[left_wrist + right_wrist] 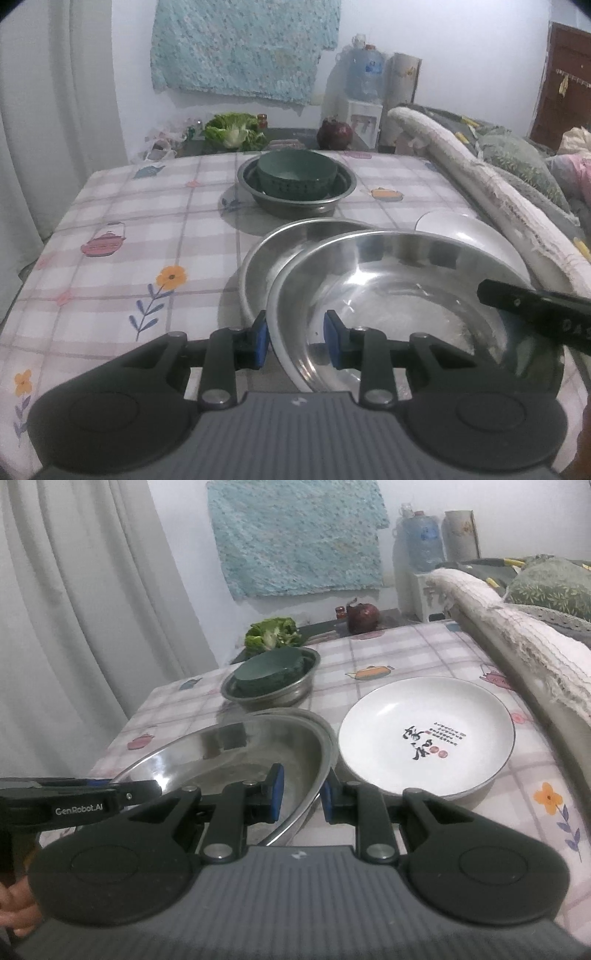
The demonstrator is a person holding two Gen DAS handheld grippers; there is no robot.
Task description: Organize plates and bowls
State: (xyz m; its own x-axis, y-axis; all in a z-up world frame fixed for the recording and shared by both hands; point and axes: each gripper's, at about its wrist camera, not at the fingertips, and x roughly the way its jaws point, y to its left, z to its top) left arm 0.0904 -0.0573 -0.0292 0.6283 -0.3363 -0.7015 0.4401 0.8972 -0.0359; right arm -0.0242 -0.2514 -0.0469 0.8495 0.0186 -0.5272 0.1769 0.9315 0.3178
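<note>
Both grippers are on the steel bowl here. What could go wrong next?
1. Each gripper, left and right, pinches only the thin rim of the steel bowl; uneven pulling could tip it or let it slip.
2. It hangs tilted over another steel dish, so lowering it may clang or seat crooked.
3. The white plate lies close on its right and could get knocked.

The bowl (406,295) sits tilted over a second bowl (280,247) near the counter's (110,258) front edge. The plate (424,734) lies just right of them. Behind, toward the far edge, a small bowl (297,177) sits inside a basin (295,206). Greens (232,131) lie beyond the far edge.
</note>
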